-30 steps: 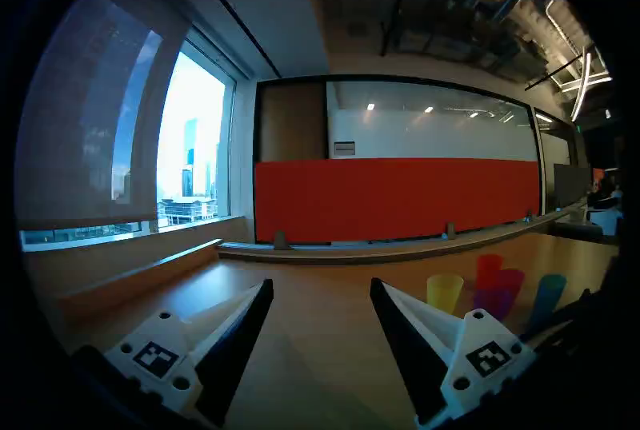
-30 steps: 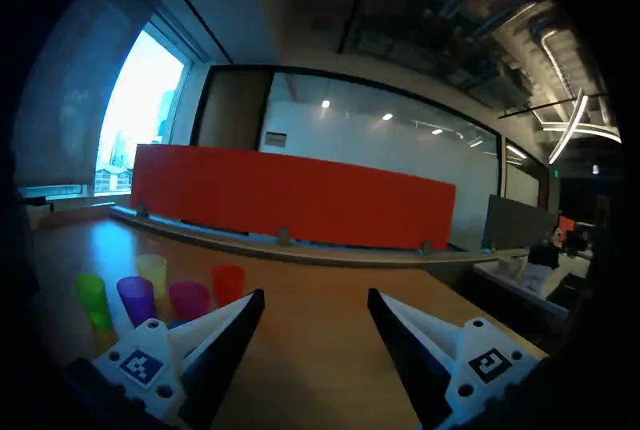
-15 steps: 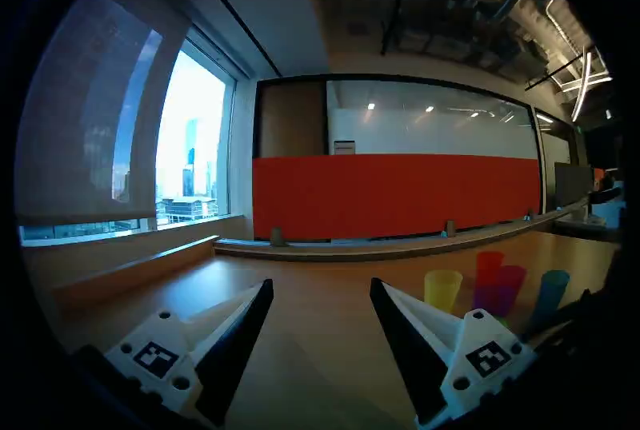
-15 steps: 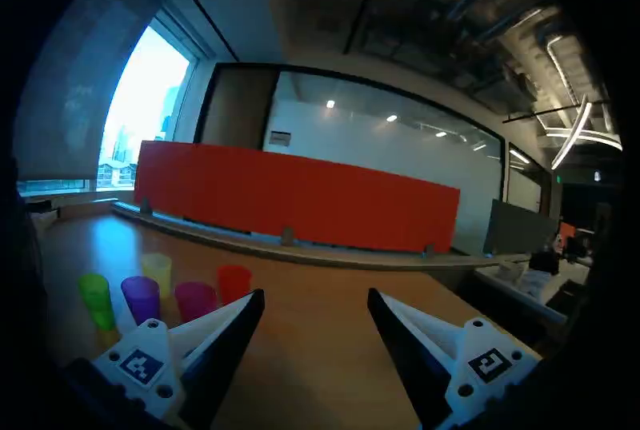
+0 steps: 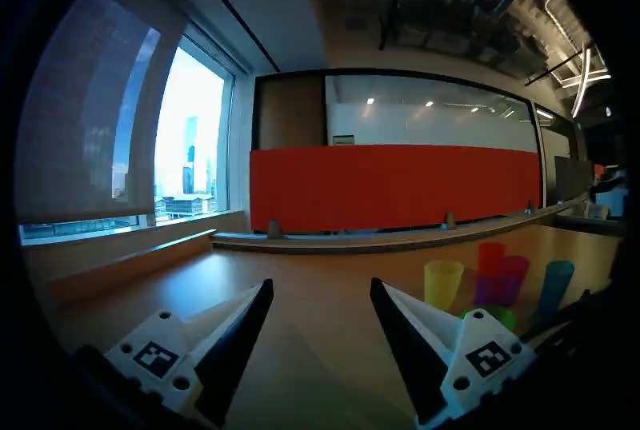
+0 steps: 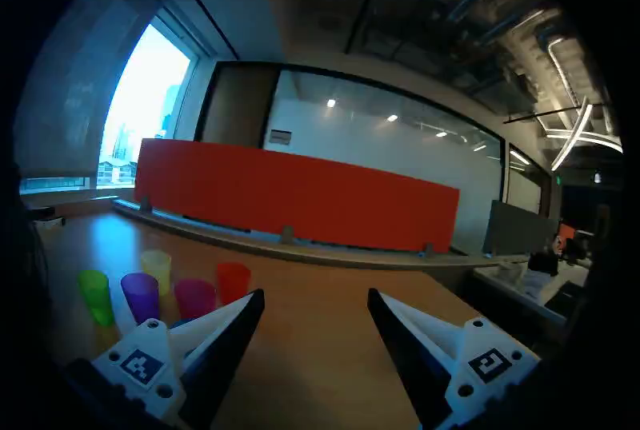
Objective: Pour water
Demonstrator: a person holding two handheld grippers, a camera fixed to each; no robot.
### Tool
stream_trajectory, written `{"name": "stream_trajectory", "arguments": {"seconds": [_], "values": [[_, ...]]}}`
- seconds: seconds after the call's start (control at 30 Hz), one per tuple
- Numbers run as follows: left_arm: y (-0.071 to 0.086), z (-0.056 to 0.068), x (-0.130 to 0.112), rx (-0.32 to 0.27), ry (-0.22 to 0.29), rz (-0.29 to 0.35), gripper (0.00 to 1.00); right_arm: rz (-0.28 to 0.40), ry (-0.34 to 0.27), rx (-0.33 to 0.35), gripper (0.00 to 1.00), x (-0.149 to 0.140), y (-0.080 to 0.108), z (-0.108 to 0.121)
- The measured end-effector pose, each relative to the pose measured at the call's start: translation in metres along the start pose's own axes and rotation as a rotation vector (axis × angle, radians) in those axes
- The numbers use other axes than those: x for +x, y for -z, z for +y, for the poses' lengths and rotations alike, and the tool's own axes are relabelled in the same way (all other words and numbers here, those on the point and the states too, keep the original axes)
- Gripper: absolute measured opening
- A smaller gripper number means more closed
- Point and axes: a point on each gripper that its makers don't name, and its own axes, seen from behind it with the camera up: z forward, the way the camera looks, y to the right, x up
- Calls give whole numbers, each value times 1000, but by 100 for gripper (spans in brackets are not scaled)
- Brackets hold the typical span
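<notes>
Several small plastic cups stand together on a wooden table. In the left gripper view the yellow cup [image 5: 442, 283], red cup [image 5: 490, 259], magenta cup [image 5: 512, 270], teal cup [image 5: 555, 286] and a green cup rim [image 5: 492, 314] sit to the right, just beyond the right finger. My left gripper [image 5: 320, 294] is open and holds nothing. In the right gripper view the green cup [image 6: 96, 296], purple cup [image 6: 141, 297], yellow cup [image 6: 156, 268], magenta cup [image 6: 195, 299] and red cup [image 6: 233, 282] stand at the lower left, beside the left finger. My right gripper [image 6: 315, 302] is open and holds nothing.
The wooden table [image 5: 320, 286] runs back to a low red partition [image 5: 392, 186] with a glass wall above it. A bright window [image 5: 188, 150] lies to the left. Desks with office items [image 6: 536, 266] stand at the far right.
Both views have shifted slightly: the left gripper's camera has tipped down a little, bringing the cups higher and the green cup rim into sight. The right gripper has barely moved.
</notes>
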Motion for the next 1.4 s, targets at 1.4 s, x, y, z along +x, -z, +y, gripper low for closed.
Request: {"name": "stream_trajectory", "arguments": {"seconds": [1.4], "values": [[-5,4,-12,-26,15,-30,90,11,-16,17,100,-6,0,2]]}}
